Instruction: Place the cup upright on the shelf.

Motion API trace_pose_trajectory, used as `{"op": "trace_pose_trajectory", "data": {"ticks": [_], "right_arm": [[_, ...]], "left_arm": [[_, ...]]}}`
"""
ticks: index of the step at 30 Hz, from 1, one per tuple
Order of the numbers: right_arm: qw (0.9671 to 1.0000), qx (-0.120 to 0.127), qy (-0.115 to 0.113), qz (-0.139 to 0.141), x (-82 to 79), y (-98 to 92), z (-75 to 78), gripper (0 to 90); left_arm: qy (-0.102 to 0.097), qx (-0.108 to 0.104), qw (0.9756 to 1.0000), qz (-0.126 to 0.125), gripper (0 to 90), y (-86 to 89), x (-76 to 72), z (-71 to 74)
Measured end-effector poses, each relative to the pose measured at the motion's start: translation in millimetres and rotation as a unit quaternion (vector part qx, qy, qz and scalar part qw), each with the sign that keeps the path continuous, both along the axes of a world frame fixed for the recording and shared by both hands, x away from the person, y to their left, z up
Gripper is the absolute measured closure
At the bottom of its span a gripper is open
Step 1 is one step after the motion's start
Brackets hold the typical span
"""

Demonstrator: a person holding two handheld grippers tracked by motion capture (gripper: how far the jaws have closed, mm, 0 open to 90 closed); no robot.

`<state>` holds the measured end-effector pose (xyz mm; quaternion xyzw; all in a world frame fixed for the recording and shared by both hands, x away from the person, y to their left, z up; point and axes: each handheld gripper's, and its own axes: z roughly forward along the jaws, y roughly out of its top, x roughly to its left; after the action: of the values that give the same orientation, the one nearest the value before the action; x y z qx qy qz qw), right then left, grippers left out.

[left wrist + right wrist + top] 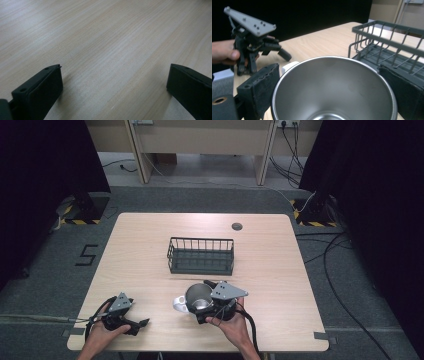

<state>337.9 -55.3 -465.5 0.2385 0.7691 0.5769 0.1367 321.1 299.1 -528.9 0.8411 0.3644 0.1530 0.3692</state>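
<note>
Right gripper view first: my right gripper point(332, 95) has its jaws on either side of a stainless steel cup point(334, 87), the pads pressed to its outer wall, so I read it as clamped on the cup. From above, the cup point(199, 296) sits at the near middle of the table point(140, 250), with something white point(180, 304) touching its left side; I can't tell whether that is the cup's handle or a separate piece. Just beyond stands the dark wire basket point(201, 256), empty as far as I can see, near the cup but not touching it.

Over on the near left, my left gripper point(131, 320) rests low, jaws wide apart with nothing between them, bare wood under it in the left gripper view.

My read: the grasp is made and the lift comes next. That calls for raising the cup clear of the basket's front rim, carrying it forward and setting it down upright inside.
</note>
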Motion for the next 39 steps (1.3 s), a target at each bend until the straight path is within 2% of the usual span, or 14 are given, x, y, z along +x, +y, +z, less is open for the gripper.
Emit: {"op": "trace_pose_trajectory", "data": {"ticks": [5,19,34,39], "right_arm": [[0.9999,-0.004,-0.004,-0.013,4.3,0.6,9.9,6.4],[0.9995,-0.004,0.005,-0.032,24.6,-0.4,35.6,6.5],[0.9992,-0.009,-0.004,-0.04,49.3,4.5,85.7,6.5],[0.9992,-0.01,-0.004,-0.038,55.5,7.9,93.7,6.5]], "left_arm": [[0.0,0.0,1.0,0.0,0.0,0.0,0.0,0.0],[0.0,0.0,1.0,0.0,0.0,0.0,0.0,0.0],[0.0,0.0,1.0,0.0,0.0,0.0,0.0,0.0],[0.0,0.0,1.0,0.0,0.0,0.0,0.0,0.0]]}}
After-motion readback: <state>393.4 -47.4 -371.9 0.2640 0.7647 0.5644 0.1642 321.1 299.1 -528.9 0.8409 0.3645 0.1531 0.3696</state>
